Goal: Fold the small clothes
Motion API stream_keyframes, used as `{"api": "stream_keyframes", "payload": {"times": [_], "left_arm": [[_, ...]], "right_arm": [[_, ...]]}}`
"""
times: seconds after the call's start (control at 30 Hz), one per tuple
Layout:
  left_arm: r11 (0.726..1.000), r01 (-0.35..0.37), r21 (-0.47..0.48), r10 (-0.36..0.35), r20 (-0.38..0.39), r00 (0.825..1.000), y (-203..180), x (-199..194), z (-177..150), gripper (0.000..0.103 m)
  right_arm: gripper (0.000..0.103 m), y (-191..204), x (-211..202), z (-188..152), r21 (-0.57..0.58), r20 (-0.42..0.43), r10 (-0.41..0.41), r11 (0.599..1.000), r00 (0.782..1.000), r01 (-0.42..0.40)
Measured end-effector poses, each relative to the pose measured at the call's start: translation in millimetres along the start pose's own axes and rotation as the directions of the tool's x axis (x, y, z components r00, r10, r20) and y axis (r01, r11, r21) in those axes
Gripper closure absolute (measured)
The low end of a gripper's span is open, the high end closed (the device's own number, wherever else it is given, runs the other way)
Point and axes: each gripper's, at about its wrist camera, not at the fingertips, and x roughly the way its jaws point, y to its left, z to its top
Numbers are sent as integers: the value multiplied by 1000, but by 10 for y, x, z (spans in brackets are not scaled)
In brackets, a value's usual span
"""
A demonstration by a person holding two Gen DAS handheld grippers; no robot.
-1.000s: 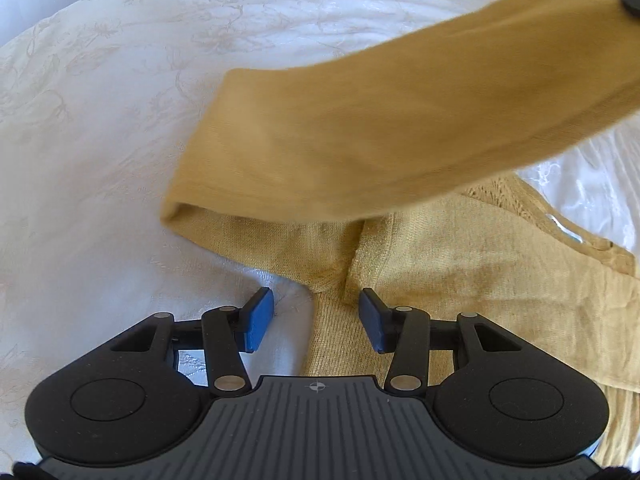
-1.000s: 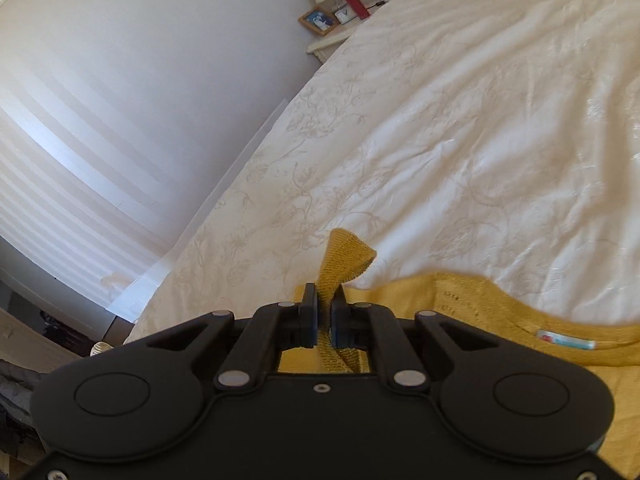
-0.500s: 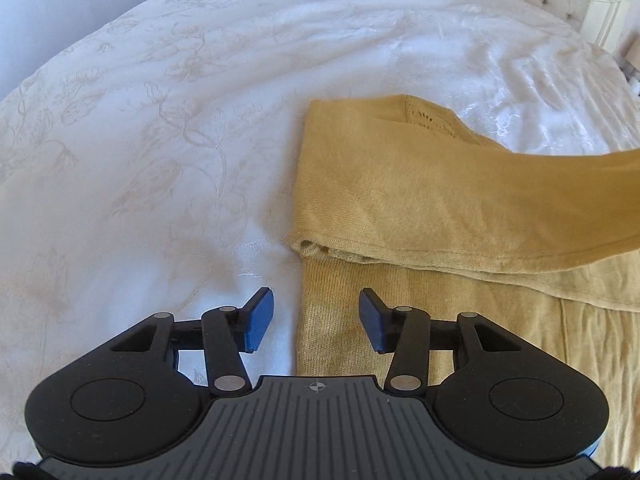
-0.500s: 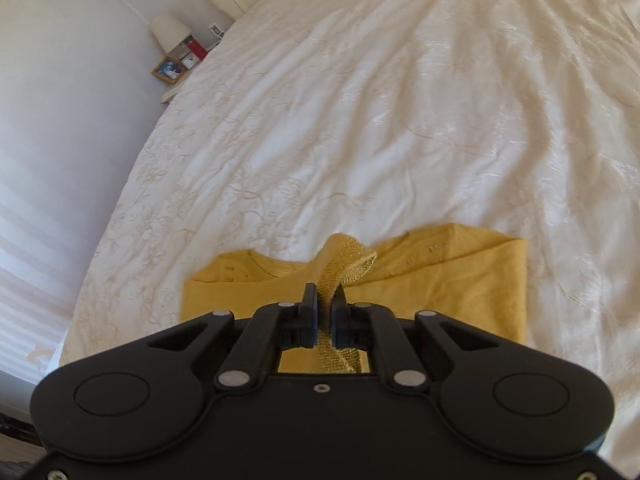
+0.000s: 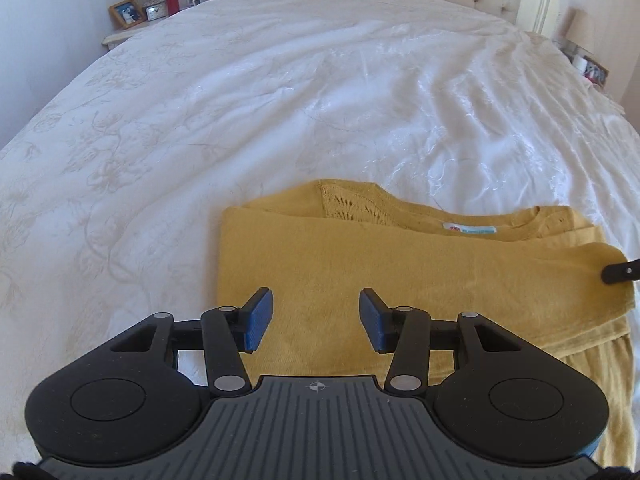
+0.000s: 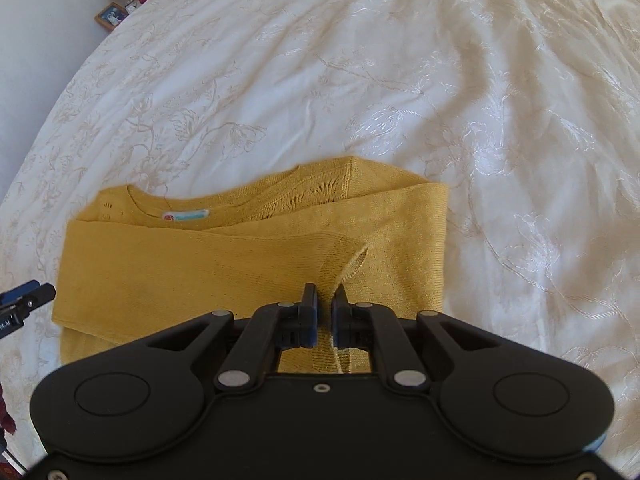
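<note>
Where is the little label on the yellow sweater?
The label sits just inside the neckline at the far edge of the yellow sweater, right of the middle in the left wrist view and beside the lacy knit patch.

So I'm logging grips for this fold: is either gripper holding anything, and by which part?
The right gripper pinches the yellow sweater by the edge of its folded-over sleeve. The left gripper is open, holding nothing.
</note>
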Motion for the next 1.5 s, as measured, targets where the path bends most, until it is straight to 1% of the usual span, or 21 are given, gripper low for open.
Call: {"api": "stream_keyframes", "payload": {"times": [0.1, 0.3, 0.37, 0.43, 0.53, 0.6, 0.67, 0.7, 0.73, 0.77, 0.8, 0.87, 0.93, 1.03, 1.13, 1.2, 1.23, 1.27, 1.3, 1.43, 1.5], "left_arm": [[999, -19, 29, 21, -43, 999, -29, 220, 22, 57], [997, -53, 62, 62, -148, 987, 93, 491, -153, 55], [998, -44, 50, 51, -152, 987, 185, 493, -235, 45], [999, -30, 25, 33, -152, 988, 261, 494, -258, 42], [1000, -14, 27, 18, -160, 987, 281, 478, -230, 42], [999, -5, 36, 11, -153, 988, 277, 433, -203, 42], [1000, 15, 22, -12, -134, 991, 271, 356, -150, 41], [999, 34, 8, -33, -121, 992, 266, 318, -113, 41], [999, 48, -1, -48, -103, 994, 253, 280, -84, 38], [999, 53, -3, -53, -85, 995, 229, 246, -56, 31], [999, 54, 3, -54, -63, 997, 180, 224, -16, 27], [998, 63, 21, -62, -44, 997, 89, 224, 53, 16], [997, 73, 36, -71, -47, 996, -12, 303, 137, 10], [996, 70, 61, -67, -52, 996, -149, 441, 207, 10], [996, 23, 90, -16, -72, 997, -216, 605, 224, 10], [995, -16, 96, 25, -95, 995, -199, 712, 220, 10], [994, -40, 98, 50, -109, 993, -159, 768, 210, 7], [994, -53, 93, 64, -118, 991, -115, 815, 196, 0], [994, -63, 86, 74, -125, 989, -76, 851, 186, 0], [999, -38, 21, 40, -142, 989, 137, 915, 154, 0], [999, -33, 20, 35, -141, 989, 163, 899, 154, 0]], "right_arm": [[88, -16, 81, -25, -9, -1, -34, 999, 999, 34], [89, -113, 261, -115, -27, -23, -115, 993, 993, 115], [89, -164, 299, -151, -13, -27, -129, 992, 991, 129], [90, -192, 319, -171, -5, -24, -135, 991, 991, 135], [89, -200, 306, -183, 4, -12, -141, 990, 990, 142], [78, -203, 265, -188, 16, 0, -140, 990, 990, 140], [58, -191, 201, -193, 24, 29, -153, 988, 988, 153], [52, -182, 155, -202, 22, 45, -162, 987, 986, 161], [43, -162, 93, -210, 16, 71, -169, 986, 983, 168], [35, -118, 26, -224, 3, 103, -173, 985, 979, 174], [30, -76, -23, -237, -11, 130, -177, 984, 975, 180], [10, 40, -78, -244, -55, 172, -173, 981, 970, 184], [2, 164, -31, -223, -93, 177, -151, 981, 973, 169], [1, 303, 135, -174, -111, 146, -123, 984, 982, 139], [1, 407, 324, -123, -134, 125, -127, 981, 984, 144], [1, 408, 439, -90, -143, 106, -153, 975, 982, 168], [1, 389, 497, -81, -142, 93, -175, 972, 980, 187], [1, 351, 538, -72, -134, 83, -197, 969, 977, 206], [1, 299, 566, -67, -121, 74, -215, 967, 974, 223], [1, 19, 563, -52, -49, 54, -250, 966, 967, 252], [1, -104, 535, -60, -3, 41, -243, 970, 969, 244]]}}
